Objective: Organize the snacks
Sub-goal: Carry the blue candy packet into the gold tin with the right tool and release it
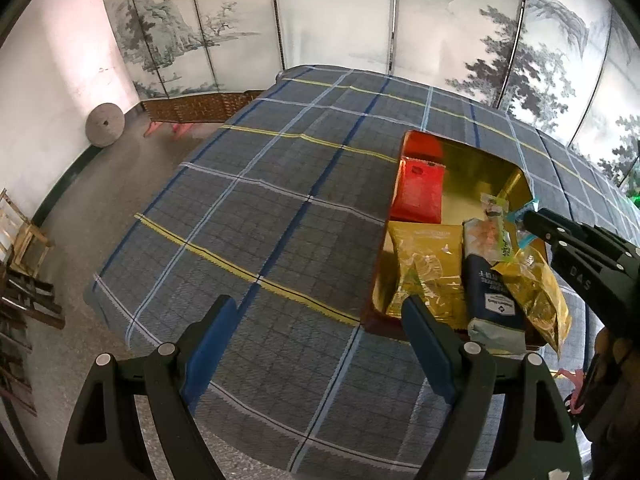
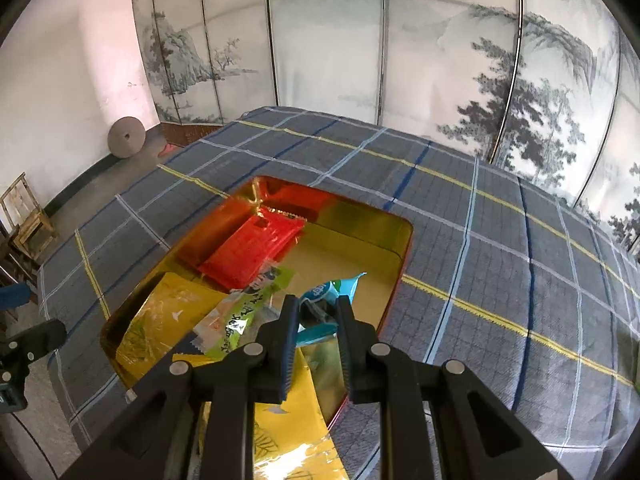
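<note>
A gold tin with a red outer wall lies on the plaid cloth. In it are a red packet, a yellow packet, a dark blue packet, a green-and-white packet and a second yellow packet. My right gripper hovers over the tin's near right part, shut on a light blue packet. From the left wrist it enters at the right. My left gripper stands open and empty above the cloth, just left of the tin's near corner.
The plaid cloth covers a large table. A painted folding screen stands behind it. On the floor at the left are a round stone wheel, a woven panel and wooden chairs.
</note>
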